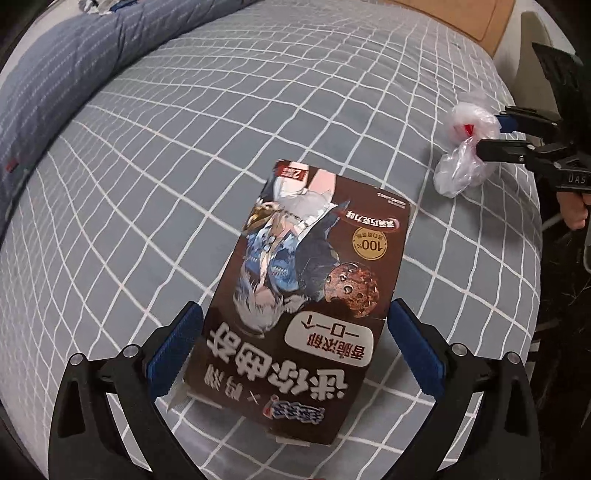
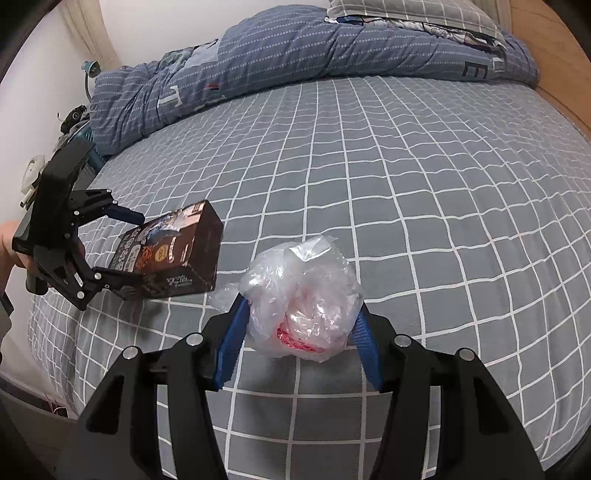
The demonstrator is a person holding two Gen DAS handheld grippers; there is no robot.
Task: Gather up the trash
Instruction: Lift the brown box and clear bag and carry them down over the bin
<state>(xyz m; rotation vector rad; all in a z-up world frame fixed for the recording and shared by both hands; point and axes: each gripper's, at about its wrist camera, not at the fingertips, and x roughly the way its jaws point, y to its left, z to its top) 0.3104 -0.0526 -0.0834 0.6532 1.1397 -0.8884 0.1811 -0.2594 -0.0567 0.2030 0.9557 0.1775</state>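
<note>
Over on the left, the left gripper has its blue-padded fingers pressed against the two long sides of a brown cookie box, so it is clamped on the carton. The box juts forward from the fingers, and in the right wrist view it sits lifted and tilted, its far end up over the grey checked bedsheet. Its front carries an anime figure, a chocolate cookie and large Chinese lettering. The end near the gripper looks torn, with a pale flap showing, but I cannot tell whether anything is inside it.

Behind, a rumpled blue quilt lies bunched along the far side of the bed, with a grey checked pillow just beyond it.

To the right, the right gripper is closed around a crumpled clear plastic bag, its blue fingers squeezing the bundle from both sides. Something red and something pale show through the film in the bag's lower part; what they are I cannot make out. The bundle hangs just above the sheet, near the bed's edge. From the left wrist camera the same bag appears pinched at its middle, well apart from the box.
</note>
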